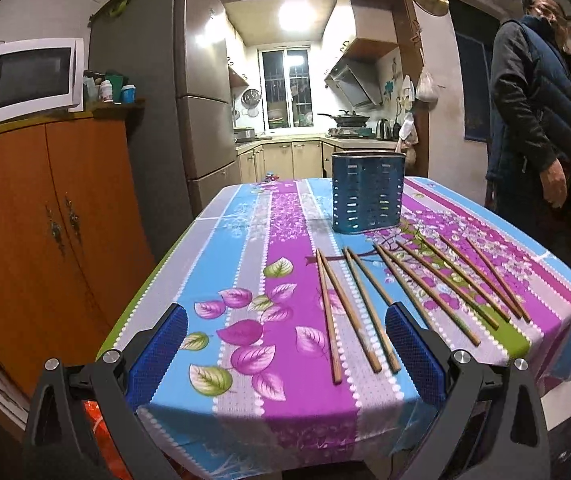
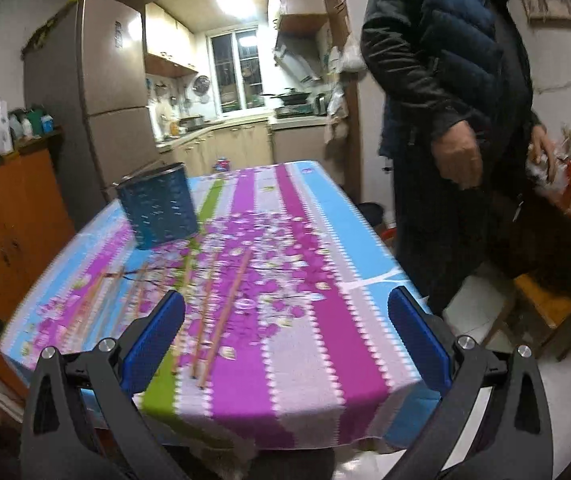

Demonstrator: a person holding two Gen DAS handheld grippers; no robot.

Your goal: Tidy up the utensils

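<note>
Several wooden chopsticks [image 1: 365, 312] lie fanned out on the flowered tablecloth [image 1: 245, 280], in front of a blue perforated utensil holder [image 1: 367, 194] that stands upright farther back. My left gripper [image 1: 285, 340] hovers open over the table's near edge, nothing between its blue pads [image 1: 159, 350]. In the right wrist view, which is motion-blurred, the chopsticks [image 2: 221, 312] lie to the left of centre and the holder [image 2: 157, 206] stands at the back left. My right gripper [image 2: 287, 336] is open and empty above the near edge of the tablecloth [image 2: 325, 300].
A person in a dark padded jacket [image 1: 533, 120] stands at the table's right side, hands [image 2: 457, 156] near the waist. A wooden cabinet [image 1: 45, 220] with a microwave [image 1: 31, 78] stands left, a fridge [image 1: 157, 92] behind it. A wooden stool [image 2: 541, 304] is right of the table.
</note>
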